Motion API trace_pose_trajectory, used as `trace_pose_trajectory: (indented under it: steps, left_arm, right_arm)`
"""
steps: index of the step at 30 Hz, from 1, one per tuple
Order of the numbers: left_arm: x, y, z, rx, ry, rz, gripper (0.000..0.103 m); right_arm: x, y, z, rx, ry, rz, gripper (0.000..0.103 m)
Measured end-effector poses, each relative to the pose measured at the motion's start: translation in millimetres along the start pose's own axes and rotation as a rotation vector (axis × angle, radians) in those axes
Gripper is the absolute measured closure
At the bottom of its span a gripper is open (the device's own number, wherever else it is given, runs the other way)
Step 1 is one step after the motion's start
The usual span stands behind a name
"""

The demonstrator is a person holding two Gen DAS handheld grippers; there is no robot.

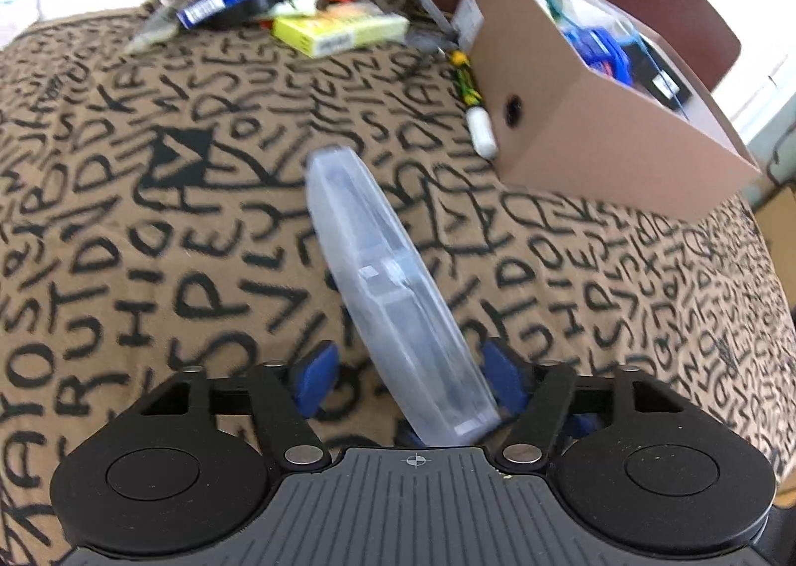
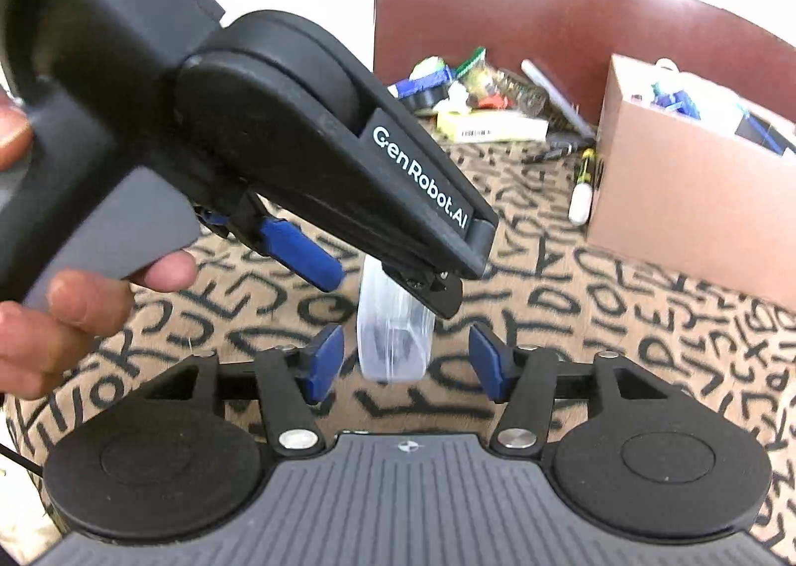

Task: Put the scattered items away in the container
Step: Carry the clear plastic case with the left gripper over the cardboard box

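A: Cardboard box (image 1: 612, 138) sat far right on the lettered blanket (image 1: 149, 242), already part filled. Loose pile (image 1: 308, 4) lay far left of it.

B: And the clear plastic case (image 1: 398, 297)?

A: Near centre, tilted between both tools. Left gripper (image 1: 410, 379) spread wide, pads apparently clear. Right gripper (image 2: 405, 359) half open, not touching.

B: Risk?

A: With neither pair of pads pressing, the case could topple onto the blanket, short of the box.

Both wrist cameras look steeply down, close over the cloth (image 1: 149, 218), sharing the cardboard box (image 2: 686, 198)
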State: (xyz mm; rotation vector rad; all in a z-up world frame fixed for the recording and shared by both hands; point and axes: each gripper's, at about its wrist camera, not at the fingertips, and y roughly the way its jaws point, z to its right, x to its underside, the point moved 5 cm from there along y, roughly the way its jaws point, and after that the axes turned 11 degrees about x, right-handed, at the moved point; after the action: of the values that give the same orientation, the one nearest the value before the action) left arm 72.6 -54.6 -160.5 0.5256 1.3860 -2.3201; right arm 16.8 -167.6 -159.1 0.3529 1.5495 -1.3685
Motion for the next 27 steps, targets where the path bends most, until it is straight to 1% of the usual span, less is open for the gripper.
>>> trace_pose_trajectory:
  steps: [3,5,6,8,9,10,12,13,14,16,17,18,21,22,24,27]
  left_arm:
    - [-12.8,1.7,-3.9,-0.018,-0.002,0.015,0.022]
    - [-20.8,6.1,-5.3,-0.044,0.012,0.020,0.023]
    - [-23.8,8.1,-6.4,-0.052,0.015,0.020,0.025]
    - [-27.6,11.6,-9.0,-0.045,0.005,0.010,0.027]
    - [-28.6,12.9,-10.1,-0.036,-0.001,0.005,0.033]
    - [-29.2,13.9,-10.9,-0.029,0.000,-0.001,0.046]
    - [-29.6,15.4,-10.3,-0.017,0.006,-0.007,0.051]
    - [-29.6,16.2,-9.1,-0.015,0.011,-0.007,0.052]
    - [-29.4,17.0,-8.0,-0.017,0.017,-0.007,0.052]
    - [-29.4,18.5,-7.3,-0.024,0.028,-0.005,0.044]
    - [-29.4,19.6,-7.8,-0.026,0.029,-0.007,0.045]
    - [-29.3,20.9,-8.5,-0.024,0.028,-0.013,0.049]
    - [-30.2,22.2,-9.3,-0.025,0.033,-0.018,0.050]
    - [-30.5,22.7,-9.4,-0.026,0.033,-0.018,0.047]
    - [-30.6,26.2,-10.6,-0.031,0.031,-0.019,0.038]
    - [-30.3,30.6,-10.1,-0.043,0.046,-0.022,0.046]
  right_arm:
    - [-8.1,3.2,-3.0,-0.001,-0.024,0.026,0.040]
    - [-12.7,9.0,-4.2,0.011,-0.043,0.035,0.041]
    - [-11.4,6.8,-3.5,0.014,-0.046,0.036,0.042]
    - [-12.4,5.7,-4.4,0.011,-0.042,0.029,0.045]
    - [-13.8,9.3,-5.9,0.012,-0.039,0.023,0.046]
    - [-15.2,9.9,-5.0,0.010,-0.038,0.019,0.046]
    - [-15.0,11.5,-5.9,0.007,-0.043,0.008,0.051]
    - [-11.2,3.4,-10.6,0.004,-0.045,0.003,0.055]
    - [-11.0,4.5,-11.4,0.000,-0.047,-0.002,0.057]
    - [-8.3,1.4,-14.3,-0.003,-0.055,-0.010,0.061]
    - [-7.7,1.5,-14.8,-0.001,-0.060,-0.010,0.063]
    - [-7.6,2.7,-14.5,-0.003,-0.063,-0.011,0.063]
    - [-7.2,4.6,-14.0,-0.007,-0.059,-0.014,0.063]
    - [-7.2,5.0,-13.8,-0.006,-0.060,-0.014,0.063]
    - [-6.7,6.5,-13.0,-0.009,-0.059,-0.017,0.063]
    - [-6.4,14.0,-10.6,-0.010,-0.051,-0.024,0.063]
